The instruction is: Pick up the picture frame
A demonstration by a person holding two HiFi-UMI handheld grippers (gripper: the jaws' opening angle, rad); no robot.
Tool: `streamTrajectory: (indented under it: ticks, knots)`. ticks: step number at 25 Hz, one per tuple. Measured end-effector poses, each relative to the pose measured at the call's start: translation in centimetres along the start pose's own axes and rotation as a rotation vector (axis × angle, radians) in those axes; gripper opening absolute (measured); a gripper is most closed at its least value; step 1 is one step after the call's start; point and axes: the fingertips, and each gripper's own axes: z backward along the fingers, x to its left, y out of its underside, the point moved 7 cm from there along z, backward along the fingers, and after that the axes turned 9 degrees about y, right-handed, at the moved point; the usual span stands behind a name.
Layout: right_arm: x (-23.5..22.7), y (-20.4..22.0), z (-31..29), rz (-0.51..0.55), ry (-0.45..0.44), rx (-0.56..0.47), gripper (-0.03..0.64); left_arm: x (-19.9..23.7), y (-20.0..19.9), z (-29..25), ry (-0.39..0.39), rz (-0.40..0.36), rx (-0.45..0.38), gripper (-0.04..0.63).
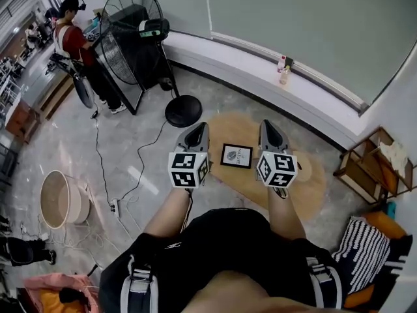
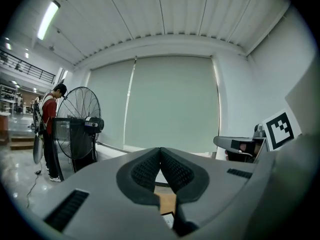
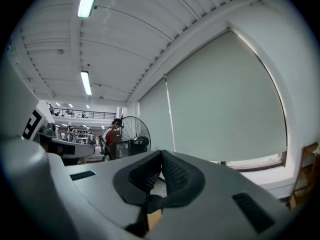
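Observation:
A small black picture frame (image 1: pixel 236 156) with a white print lies flat on a low round wooden table (image 1: pixel 306 186), seen in the head view. My left gripper (image 1: pixel 196 133) hangs above the floor just left of the frame, jaws shut and empty. My right gripper (image 1: pixel 270 130) hangs just right of the frame over the table, also shut and empty. Both point away from me and roughly level. In the left gripper view the shut left gripper (image 2: pixel 160 152) shows a sliver of wood and frame (image 2: pixel 168 219) below. The right gripper (image 3: pixel 161 156) is shut too.
A large black standing fan (image 1: pixel 135 31) with a round base (image 1: pixel 183 110) stands to the left, its cable trailing over the floor. A person (image 1: pixel 77 44) stands beyond it. A wooden shelf (image 1: pixel 370 165) is at right, a ledge with a bottle (image 1: pixel 284 74) along the wall, a round tub (image 1: pixel 57 200) at left.

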Motion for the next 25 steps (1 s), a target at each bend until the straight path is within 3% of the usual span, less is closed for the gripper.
streamTrajectory:
  ticks: [12,21,25]
  knots:
    - [-4.0,1.8,-11.6,0.014,0.039,0.08,0.017,5.2,1.0,-11.9,0.031,-0.009,0.121,0.021]
    - [-4.7,5.8,-15.9,0.012,0.084,0.16,0.017,9.6,4.5,-17.5,0.08,0.063,0.242,0.023]
    - [-4.8,9.9,-16.9,0.014,0.084,0.252,0.027,10.9,7.8,-18.6,0.083,0.097,0.336,0.147]
